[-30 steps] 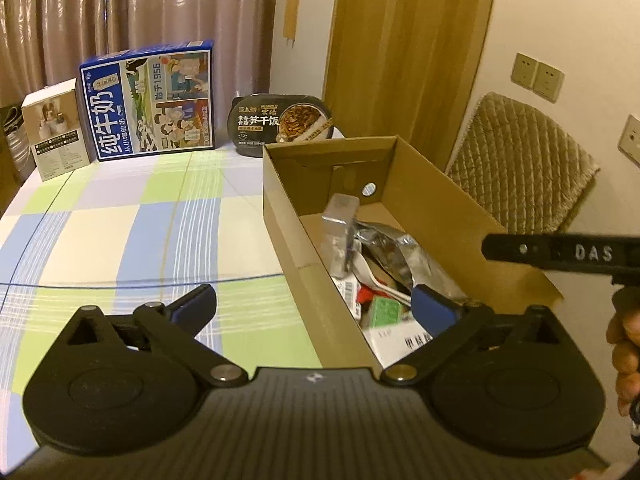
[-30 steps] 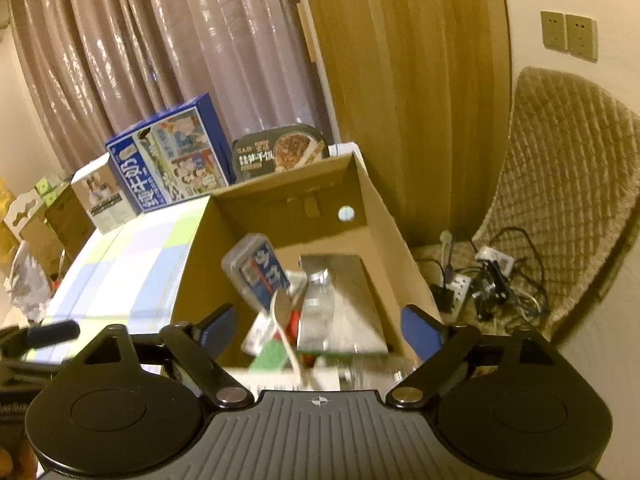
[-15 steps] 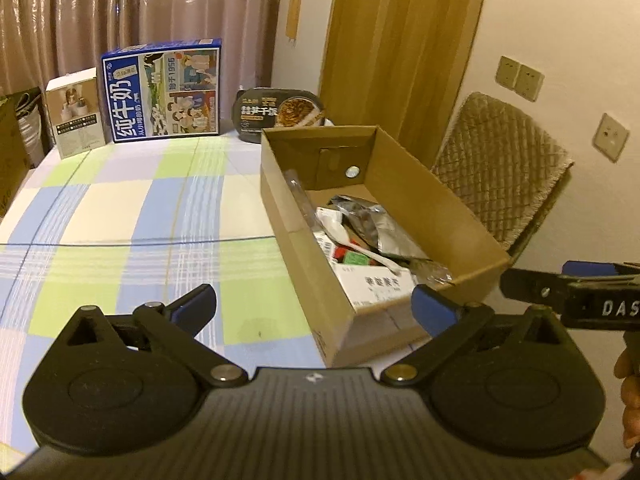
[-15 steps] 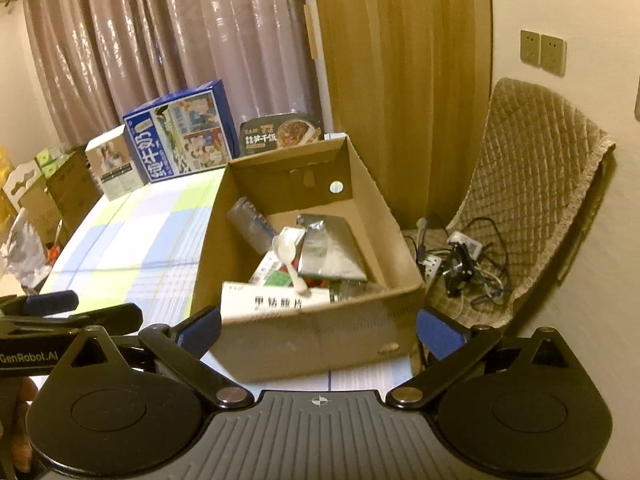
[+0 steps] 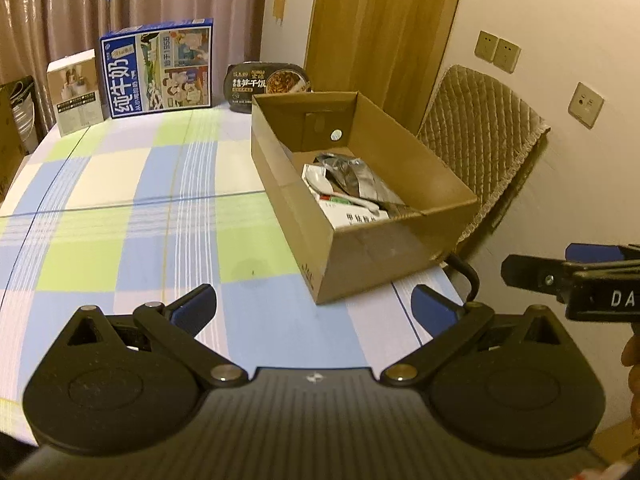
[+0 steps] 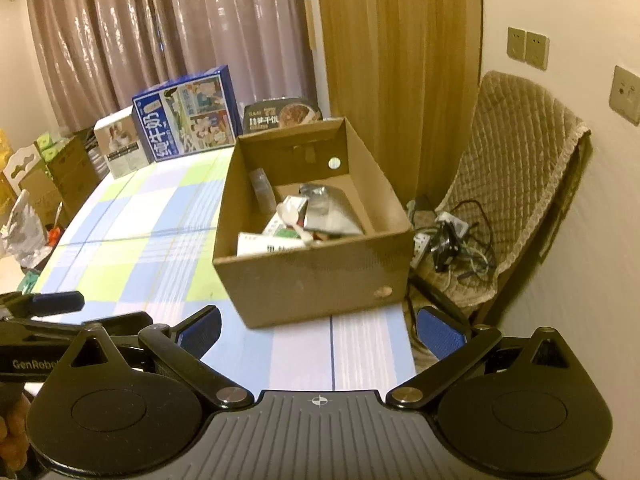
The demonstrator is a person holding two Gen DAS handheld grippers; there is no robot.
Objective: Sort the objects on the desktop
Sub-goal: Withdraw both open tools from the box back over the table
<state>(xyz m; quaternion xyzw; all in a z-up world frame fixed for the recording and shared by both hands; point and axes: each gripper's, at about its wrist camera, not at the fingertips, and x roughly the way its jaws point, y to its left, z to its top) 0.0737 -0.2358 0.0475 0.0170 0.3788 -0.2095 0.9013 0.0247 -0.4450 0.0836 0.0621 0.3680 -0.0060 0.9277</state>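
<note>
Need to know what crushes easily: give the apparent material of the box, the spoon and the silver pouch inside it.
Box: brown corrugated cardboard, matte, with folded flaps and creased edges.
Spoon: glossy white, probably plastic, possibly ceramic; the look leaves it open.
Pouch: crinkled, reflective silver, likely foil or metallised film.

warm yellowish light fills a room where shiny mauve curtains (image 6: 160,40) hang along the far wall, next to a tall wooden panel (image 6: 400,60) and a cream wall (image 5: 560,8) carrying beige wall sockets (image 5: 497,51). a long table under a checked tablecloth (image 5: 120,208) of blue, green and white runs toward the curtains, and a chair draped with a quilted tan cover (image 6: 520,152) stands at its far right corner against the cream wall. a tangle of cables and a power strip (image 6: 448,236) lies on the chair seat, and cardboard cartons (image 6: 44,176) are stacked beyond the table's left edge.
</note>
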